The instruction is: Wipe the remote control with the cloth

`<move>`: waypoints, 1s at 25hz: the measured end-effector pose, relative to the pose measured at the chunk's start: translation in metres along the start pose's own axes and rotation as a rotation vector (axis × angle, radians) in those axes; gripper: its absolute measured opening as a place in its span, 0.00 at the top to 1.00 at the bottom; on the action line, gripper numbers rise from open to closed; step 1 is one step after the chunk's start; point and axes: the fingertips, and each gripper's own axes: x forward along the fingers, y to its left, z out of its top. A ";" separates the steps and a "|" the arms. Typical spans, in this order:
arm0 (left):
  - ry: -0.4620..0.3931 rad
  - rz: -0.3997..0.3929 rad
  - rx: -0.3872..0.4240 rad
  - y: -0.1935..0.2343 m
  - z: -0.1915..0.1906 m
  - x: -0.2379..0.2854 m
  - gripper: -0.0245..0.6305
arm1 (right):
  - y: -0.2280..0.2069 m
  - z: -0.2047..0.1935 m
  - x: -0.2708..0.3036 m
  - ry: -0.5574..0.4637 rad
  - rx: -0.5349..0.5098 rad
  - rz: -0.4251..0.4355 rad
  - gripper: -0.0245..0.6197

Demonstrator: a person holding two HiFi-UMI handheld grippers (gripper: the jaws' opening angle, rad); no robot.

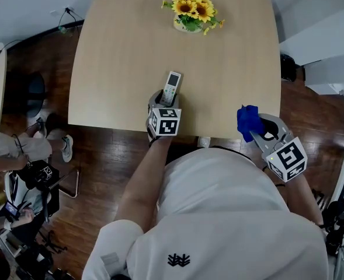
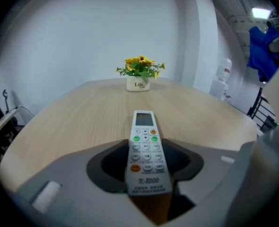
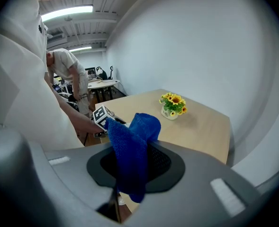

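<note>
Remote control [image 1: 171, 88] sits by the bench's [image 1: 131, 57] near edge, its back end pinched in the left gripper's [image 2: 148, 169] narrowed jaws, guessing to steady it. Right gripper's [image 3: 134, 169] jaws clamp the blue cloth [image 1: 247, 121], raised ready to wipe.

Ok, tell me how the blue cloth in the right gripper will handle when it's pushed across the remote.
The cloth is probably floppy: it hangs in folds from the right gripper, so it should drape over the remote. Its knitted texture looks grippy rather than slick. It is likely light for its bulk.
</note>
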 end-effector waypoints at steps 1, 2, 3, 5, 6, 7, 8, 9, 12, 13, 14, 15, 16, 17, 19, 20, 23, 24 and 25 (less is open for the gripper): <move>0.004 -0.027 0.005 -0.003 0.000 -0.001 0.60 | 0.000 0.002 0.000 -0.002 0.000 -0.001 0.84; 0.005 -0.051 0.012 -0.006 -0.001 -0.002 0.60 | -0.001 0.003 0.001 -0.003 -0.001 -0.005 0.84; 0.006 -0.071 0.020 -0.007 -0.001 -0.003 0.60 | -0.001 0.006 0.002 -0.007 -0.003 -0.007 0.84; 0.002 -0.101 0.044 -0.009 0.001 -0.009 0.60 | -0.001 0.011 0.005 -0.022 -0.009 -0.008 0.84; -0.003 -0.114 0.059 -0.010 0.003 -0.013 0.60 | -0.001 0.013 0.006 -0.028 -0.006 -0.011 0.84; -0.011 -0.128 0.073 -0.011 0.005 -0.017 0.60 | -0.001 0.015 0.007 -0.031 0.001 -0.016 0.84; -0.020 -0.142 0.083 -0.011 0.008 -0.023 0.60 | -0.001 0.017 0.008 -0.033 0.011 -0.022 0.84; -0.031 -0.156 0.091 -0.012 0.011 -0.029 0.60 | -0.001 0.019 0.009 -0.037 0.019 -0.029 0.84; -0.075 -0.196 0.118 -0.012 0.032 -0.050 0.60 | -0.003 0.032 0.014 -0.081 0.017 -0.050 0.84; -0.095 -0.206 0.129 -0.012 0.042 -0.059 0.60 | -0.004 0.038 0.015 -0.095 0.018 -0.059 0.84; -0.114 -0.217 0.140 -0.013 0.053 -0.068 0.60 | -0.004 0.046 0.016 -0.111 0.019 -0.067 0.84; -0.133 -0.230 0.150 -0.015 0.063 -0.078 0.60 | -0.003 0.055 0.017 -0.133 0.017 -0.072 0.84; -0.153 -0.245 0.162 -0.016 0.073 -0.087 0.60 | 0.000 0.067 0.018 -0.159 0.009 -0.073 0.84; -0.172 -0.262 0.175 -0.018 0.084 -0.097 0.60 | 0.003 0.080 0.019 -0.189 -0.003 -0.071 0.84; -0.211 -0.291 0.202 -0.023 0.104 -0.115 0.60 | 0.011 0.108 0.021 -0.245 -0.035 -0.059 0.84; -0.229 -0.303 0.214 -0.025 0.112 -0.123 0.60 | 0.016 0.122 0.024 -0.269 -0.050 -0.048 0.84; -0.278 -0.341 0.253 -0.034 0.133 -0.143 0.60 | 0.042 0.159 0.032 -0.339 -0.091 0.010 0.84; -0.292 -0.355 0.269 -0.037 0.138 -0.149 0.60 | 0.054 0.171 0.035 -0.357 -0.106 0.035 0.84; -0.303 -0.369 0.284 -0.041 0.142 -0.155 0.60 | 0.067 0.181 0.039 -0.367 -0.118 0.061 0.84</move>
